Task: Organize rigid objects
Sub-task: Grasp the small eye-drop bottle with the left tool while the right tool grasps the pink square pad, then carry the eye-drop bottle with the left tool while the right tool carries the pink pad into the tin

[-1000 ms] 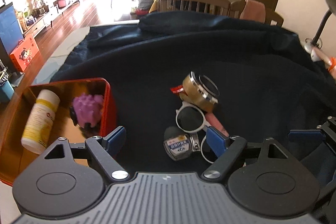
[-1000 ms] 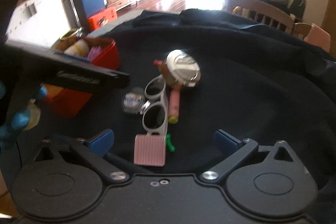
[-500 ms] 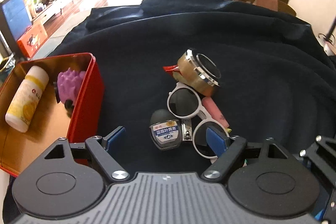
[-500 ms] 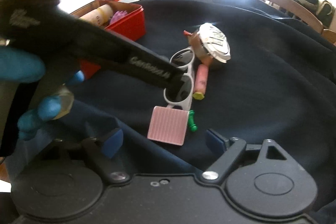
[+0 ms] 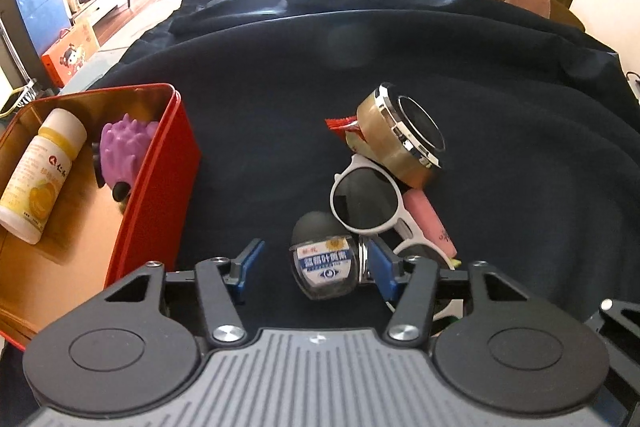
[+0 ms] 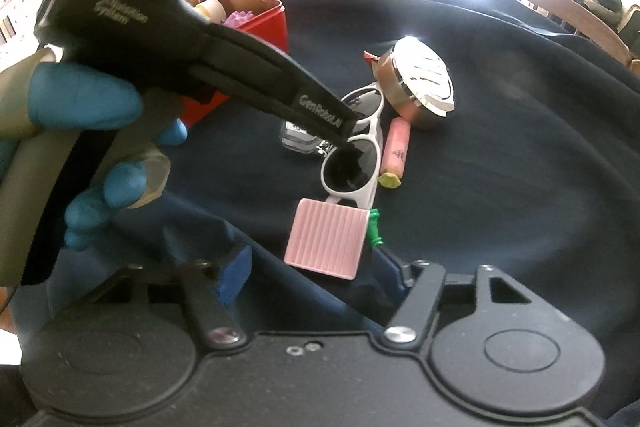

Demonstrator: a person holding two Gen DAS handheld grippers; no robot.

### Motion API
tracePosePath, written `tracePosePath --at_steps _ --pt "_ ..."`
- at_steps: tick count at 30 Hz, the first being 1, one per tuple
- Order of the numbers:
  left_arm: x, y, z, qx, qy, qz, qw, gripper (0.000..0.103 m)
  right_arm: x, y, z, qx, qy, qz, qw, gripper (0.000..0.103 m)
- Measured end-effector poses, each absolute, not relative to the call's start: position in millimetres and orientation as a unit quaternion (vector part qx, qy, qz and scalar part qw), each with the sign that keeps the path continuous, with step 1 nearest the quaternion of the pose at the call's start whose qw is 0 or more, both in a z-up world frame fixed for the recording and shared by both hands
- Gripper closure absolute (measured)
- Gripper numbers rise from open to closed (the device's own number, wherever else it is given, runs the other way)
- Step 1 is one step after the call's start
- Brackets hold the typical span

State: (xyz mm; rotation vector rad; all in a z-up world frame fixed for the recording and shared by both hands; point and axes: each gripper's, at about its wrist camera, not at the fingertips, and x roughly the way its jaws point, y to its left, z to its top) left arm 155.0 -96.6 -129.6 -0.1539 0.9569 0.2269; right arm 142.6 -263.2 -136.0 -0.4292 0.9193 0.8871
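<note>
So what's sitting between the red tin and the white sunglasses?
Mostly bare dark cloth, seen in the left wrist view. Nearer the sunglasses lies a small bottle; the red tin stands apart.

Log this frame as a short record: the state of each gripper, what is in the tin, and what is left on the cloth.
left gripper: open, astride the small dark bottle
right gripper: open, near the pink ribbed box
red tin: yellow-label bottle, purple spiky toy
dark cloth: white sunglasses, gold round tin, pink tube
</note>
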Motion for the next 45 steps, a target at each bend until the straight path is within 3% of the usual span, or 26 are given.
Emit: tracePosePath --at_steps 3,14,20,45 --pt "158 -98 -131 -0.072 0.461 0.106 0.878 0.056 142 -260 -138 -0.206 0.425 0.403 0.784 0.041" --pt "154 -95 -131 -0.076 0.455 0.096 0.882 0.060 141 -256 -143 -0.212 0.429 0.395 0.784 0.051" --pt "157 -92 -132 -0.079 0.455 0.084 0.883 0.063 143 -255 -143 -0.208 0.431 0.386 0.789 0.061" --pt "136 -72 -110 -0.103 0.450 0.063 0.885 0.065 136 -276 -100 -0.163 0.411 0.374 0.815 0.061"
